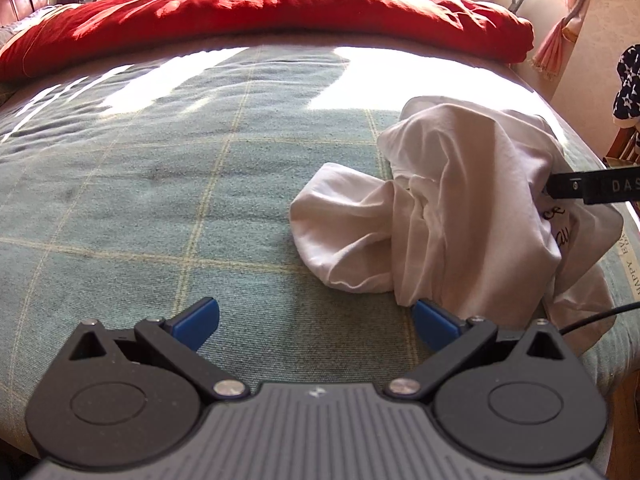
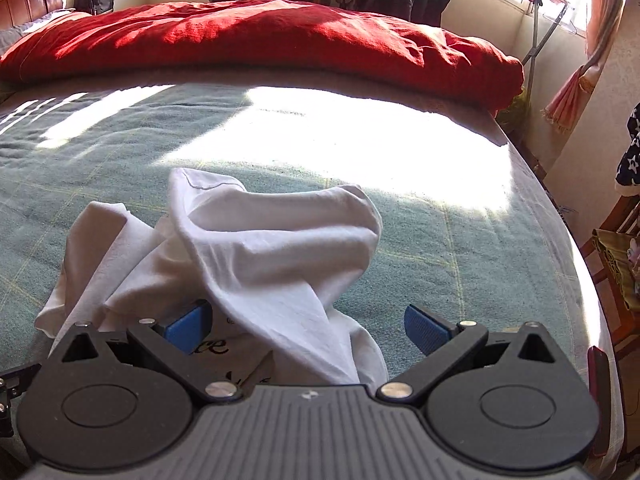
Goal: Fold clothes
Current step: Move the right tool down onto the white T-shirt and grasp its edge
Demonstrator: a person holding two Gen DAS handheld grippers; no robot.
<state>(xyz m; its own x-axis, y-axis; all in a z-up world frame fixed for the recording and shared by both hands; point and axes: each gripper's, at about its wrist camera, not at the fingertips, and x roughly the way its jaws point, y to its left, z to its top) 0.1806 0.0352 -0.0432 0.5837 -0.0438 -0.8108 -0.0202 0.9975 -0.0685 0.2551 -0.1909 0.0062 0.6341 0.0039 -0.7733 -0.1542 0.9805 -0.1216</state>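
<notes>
Grippers are both gaping wide, empty: right gripper (image 2: 310, 326) straddling the crumpled white T-shirt (image 2: 248, 248) at the bed's (image 2: 460, 240) right edge, left gripper (image 1: 316, 326) waiting beside, probably hunting a hem.

Crumpled white shirt (image 1: 460, 208) lies on green bedcover (image 1: 180, 200), fingers (image 1: 198, 320) spread.

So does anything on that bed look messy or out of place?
Only the white shirt: it lies crumpled in a heap on the green blanket, not spread flat. Both tools, left and right, are open around it.
</notes>
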